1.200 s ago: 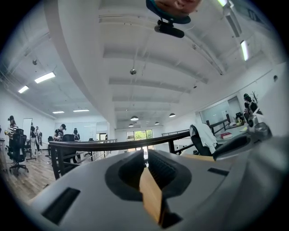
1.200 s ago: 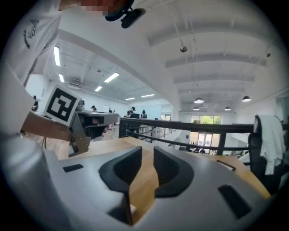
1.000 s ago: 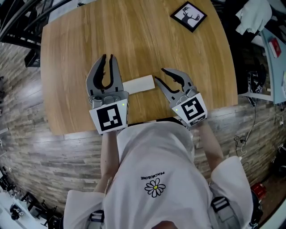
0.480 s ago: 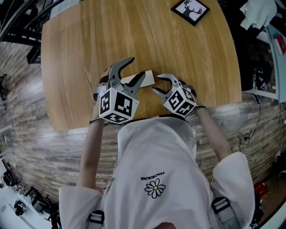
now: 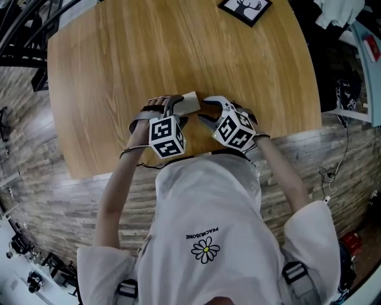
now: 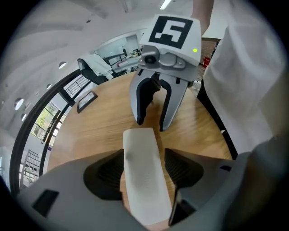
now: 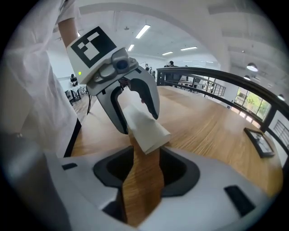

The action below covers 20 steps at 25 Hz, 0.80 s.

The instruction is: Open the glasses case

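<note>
The glasses case is a white oblong box lying flat on the wooden table, near its front edge. My left gripper points steeply down over the case's left part. In the left gripper view the case lies between the opening jaws, with a gap on each side. My right gripper stands open at the case's right end. In the right gripper view only bare wood lies between its jaws, and the case's end sits just past the tips. The lid is shut.
A black-framed deer picture lies at the table's far right. The person's white shirt covers the table's near edge. Dark clutter and cables stand on the floor to the right.
Both grippers have sunk to the table. The left one rolled over and dropped onto the case, its jaws spreading wide around it. The right one's jaws widened beside the case's right end.
</note>
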Tool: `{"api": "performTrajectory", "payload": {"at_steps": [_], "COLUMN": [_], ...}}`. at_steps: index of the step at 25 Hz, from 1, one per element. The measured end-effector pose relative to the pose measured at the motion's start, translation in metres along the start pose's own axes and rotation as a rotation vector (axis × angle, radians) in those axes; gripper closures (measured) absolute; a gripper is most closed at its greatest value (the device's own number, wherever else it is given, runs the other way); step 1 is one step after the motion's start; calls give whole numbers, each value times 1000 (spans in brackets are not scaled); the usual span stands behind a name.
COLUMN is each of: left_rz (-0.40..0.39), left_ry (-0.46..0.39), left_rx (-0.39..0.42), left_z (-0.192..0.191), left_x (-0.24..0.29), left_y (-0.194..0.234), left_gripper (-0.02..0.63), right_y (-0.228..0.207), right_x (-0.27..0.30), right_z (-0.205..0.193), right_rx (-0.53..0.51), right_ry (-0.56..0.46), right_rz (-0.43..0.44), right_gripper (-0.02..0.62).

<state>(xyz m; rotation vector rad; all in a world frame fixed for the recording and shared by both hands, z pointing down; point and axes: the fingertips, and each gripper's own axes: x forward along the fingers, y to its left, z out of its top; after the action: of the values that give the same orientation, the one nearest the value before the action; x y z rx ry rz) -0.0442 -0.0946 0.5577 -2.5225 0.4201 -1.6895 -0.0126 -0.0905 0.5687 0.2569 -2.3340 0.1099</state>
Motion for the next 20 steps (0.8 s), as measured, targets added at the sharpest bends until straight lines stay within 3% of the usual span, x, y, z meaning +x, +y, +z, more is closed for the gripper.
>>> {"api": "performTrajectory", "payload": {"at_steps": [6,11,17,20], "left_rz": [34,32,43,45], "left_ry": [33,45,56,61], "left_rx": [6,11,16,18], "left_z": [-4,-7,-5,-6], "left_x": [7,9,10,10], "left_y": [4,1,1,2], "left_gripper": [330,330,331,331], "right_y": [3,9,8,4], "right_x": [4,11,10,11], "right_z": [-3,-5,-6,-3], "right_rx": [2,-77,-88,-80], "right_ry": [2,17,12,1], "right_rz": [5,3,7,-14], "right_gripper": [411,425,430,468]}}
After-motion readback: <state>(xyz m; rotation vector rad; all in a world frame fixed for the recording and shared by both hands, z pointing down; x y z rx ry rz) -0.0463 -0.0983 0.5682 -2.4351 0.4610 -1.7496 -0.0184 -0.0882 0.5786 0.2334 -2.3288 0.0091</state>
